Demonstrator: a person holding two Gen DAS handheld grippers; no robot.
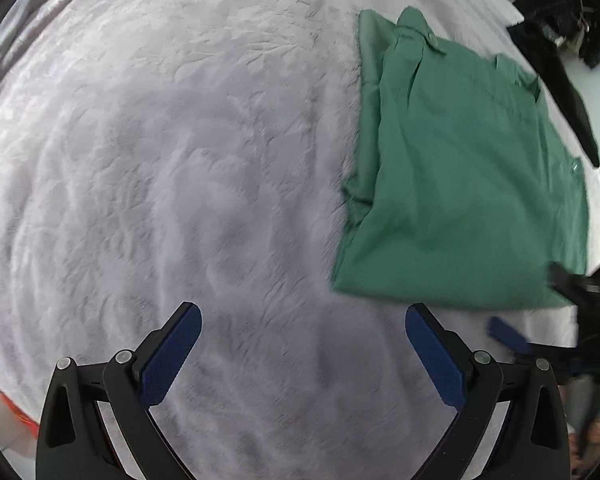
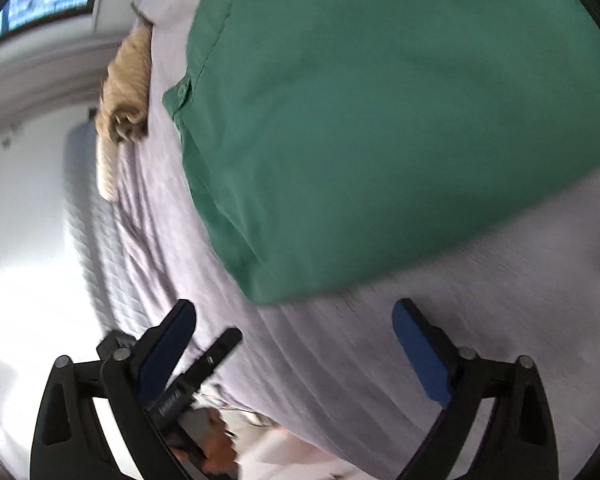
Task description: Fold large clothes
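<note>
- No containers here: a folded green button-up shirt (image 1: 464, 176) lies flat on a pale lilac plush bedspread (image 1: 180, 160), toward the bed's right side in the left wrist view.
- The left gripper (image 1: 303, 354) points steeply down over bare bedspread, blue-padded jaws spread wide, nothing between them; the shirt sits up and to its right, apart from the pads.
- The right gripper (image 2: 294, 352) is tilted and rolled, jaws also wide apart and empty; the shirt's near folded corner lies just beyond its fingertips, not touching.
- In the right wrist view a beige knitted cloth (image 2: 126, 84) sits at the bed's far left edge, well apart from the shirt.
- In the left wrist view the right gripper's blue pad shows blurred at the right edge, near the shirt's near corner.
</note>
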